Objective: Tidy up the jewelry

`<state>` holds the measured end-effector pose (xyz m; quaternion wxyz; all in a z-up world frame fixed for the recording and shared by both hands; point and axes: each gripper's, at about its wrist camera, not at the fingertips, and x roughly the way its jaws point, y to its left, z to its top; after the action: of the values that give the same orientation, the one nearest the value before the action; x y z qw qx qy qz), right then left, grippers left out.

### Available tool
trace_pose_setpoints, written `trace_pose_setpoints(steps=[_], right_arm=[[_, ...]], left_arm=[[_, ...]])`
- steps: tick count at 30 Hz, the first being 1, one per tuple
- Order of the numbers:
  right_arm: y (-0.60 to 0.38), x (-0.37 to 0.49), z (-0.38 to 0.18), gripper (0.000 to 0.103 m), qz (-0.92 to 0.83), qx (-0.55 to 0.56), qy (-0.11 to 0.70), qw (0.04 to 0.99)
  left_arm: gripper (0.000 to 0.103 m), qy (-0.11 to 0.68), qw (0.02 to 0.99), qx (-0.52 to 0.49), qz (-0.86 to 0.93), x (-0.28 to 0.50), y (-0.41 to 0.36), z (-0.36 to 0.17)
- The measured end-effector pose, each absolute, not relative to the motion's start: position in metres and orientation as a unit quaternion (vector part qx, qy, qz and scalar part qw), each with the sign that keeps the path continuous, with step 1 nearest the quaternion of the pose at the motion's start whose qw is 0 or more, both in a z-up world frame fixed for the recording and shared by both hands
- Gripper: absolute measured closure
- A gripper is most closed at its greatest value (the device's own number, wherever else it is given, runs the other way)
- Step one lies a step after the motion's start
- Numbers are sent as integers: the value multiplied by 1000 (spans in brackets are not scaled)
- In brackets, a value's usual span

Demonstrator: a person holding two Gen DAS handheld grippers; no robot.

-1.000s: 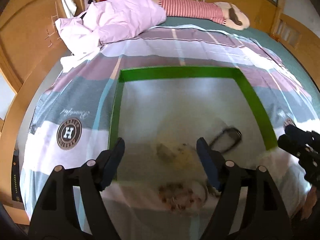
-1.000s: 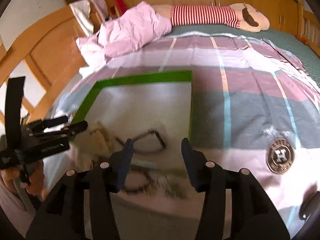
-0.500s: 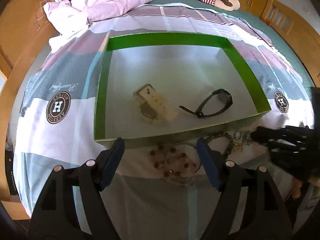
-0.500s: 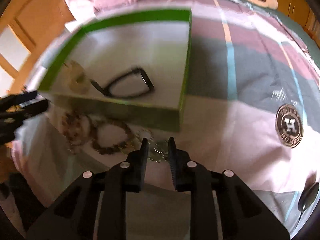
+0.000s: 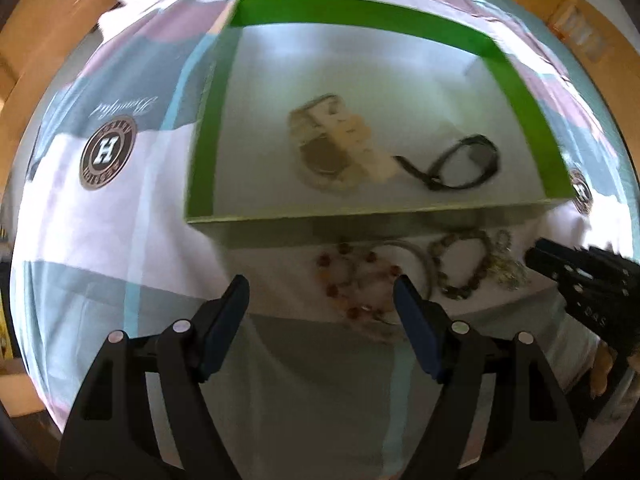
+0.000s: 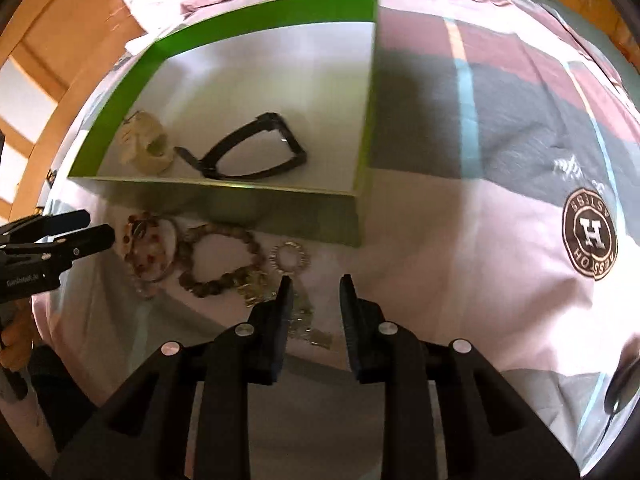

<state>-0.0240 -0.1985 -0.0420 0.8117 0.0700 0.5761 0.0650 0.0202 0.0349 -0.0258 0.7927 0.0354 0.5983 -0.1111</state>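
So I've got a shallow green box (image 5: 208, 132) sitting on my bed, pale grey inside, straight cardboard-looking walls. In it there's a pair of black glasses (image 6: 256, 152) with one arm folded out, and next to them a cream-coloured lumpy thing (image 6: 146, 148) I honestly can't make out, too blurry.

The jewelry is all loose on the striped bedspread (image 6: 460, 240), just in front of the box's near wall. There's a bracelet of reddish-amber round beads (image 5: 352, 280), a loop of chunky brown-green beads (image 6: 224, 256), a little spiky silver ring-shaped piece (image 6: 288, 258), and a tangle of gold-ish chain (image 6: 256, 284) trailing toward me.

My left gripper (image 5: 320, 300) is spread wide, hanging over the amber beads, nothing in it. My right gripper (image 6: 314, 292) has its jaws narrow and opening a bit, right over the end of the chain, with bits of chain between the fingers, not pinched as far as I can see.
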Motion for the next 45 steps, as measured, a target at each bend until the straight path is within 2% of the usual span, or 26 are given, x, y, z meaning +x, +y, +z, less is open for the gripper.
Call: trace_pose_setpoints(steps=[3, 5, 12, 15, 16, 17, 27, 39, 45], right_arm=[[-201, -23, -37, 70, 64, 72, 573, 814], [-201, -21, -38, 70, 65, 71, 573, 814], [-199, -22, -42, 70, 63, 64, 579, 810], [-198, -22, -43, 70, 61, 62, 579, 810], [-198, -21, -43, 70, 60, 63, 579, 811], [-198, -21, -42, 70, 59, 63, 578, 811], [-199, -21, -45, 70, 52, 64, 579, 811], [-218, -20, -27, 70, 60, 91, 559, 822], [-192, -20, -42, 70, 85, 48, 582, 807]], left_arm=[[36, 607, 790, 24, -87, 28, 44, -33], [42, 614, 785, 22, -78, 31, 46, -39], [43, 628, 775, 31, -66, 36, 40, -57], [64, 626, 776, 36, -65, 35, 36, -57], [82, 626, 776, 32, -69, 35, 36, -56], [93, 626, 775, 25, -78, 34, 36, -52], [95, 556, 816, 2, -161, 13, 31, 11], [95, 577, 807, 10, -122, 19, 45, -5], [95, 585, 803, 21, -115, 20, 41, -13]])
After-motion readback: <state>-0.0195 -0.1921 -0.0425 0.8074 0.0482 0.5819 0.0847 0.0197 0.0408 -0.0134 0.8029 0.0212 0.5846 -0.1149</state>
